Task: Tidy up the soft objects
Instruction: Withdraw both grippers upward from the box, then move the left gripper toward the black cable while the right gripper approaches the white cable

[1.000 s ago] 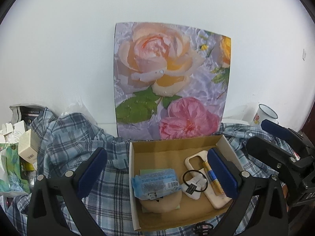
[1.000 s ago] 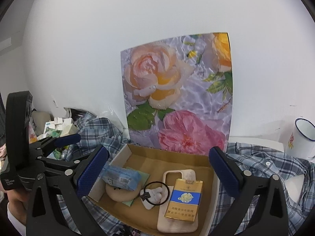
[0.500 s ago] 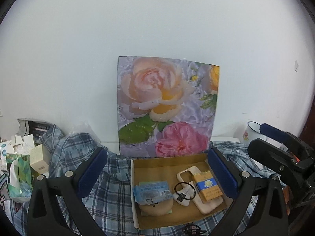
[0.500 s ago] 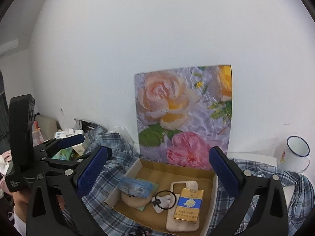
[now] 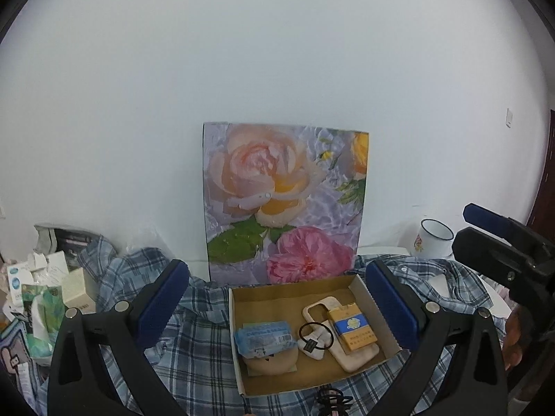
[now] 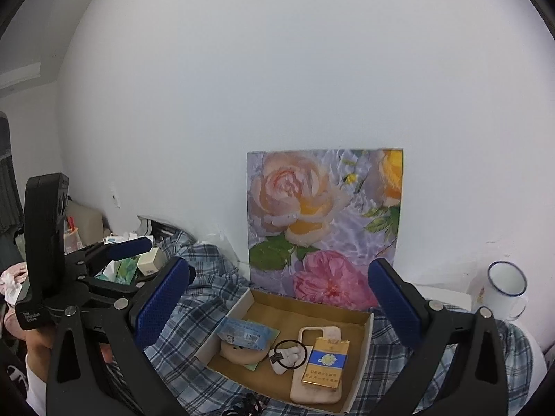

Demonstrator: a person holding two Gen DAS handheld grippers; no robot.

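A shallow cardboard box rests on a blue plaid shirt. Inside lie a blue tissue pack on a beige round pad, a black hair tie on a white piece, and a yellow-blue packet on a beige phone case. My left gripper and right gripper hang open and empty, well back from the box. The right gripper shows at the left view's right edge; the left gripper shows at the right view's left.
A rose-print board leans on the white wall behind the box. A white enamel mug stands at the right. Small boxes and packets clutter the left. Another black hair tie lies before the box.
Both grippers have pulled back and up from the box, which now looks smaller and lower. The yellow-blue packet, once hidden by my left finger, is in plain sight.
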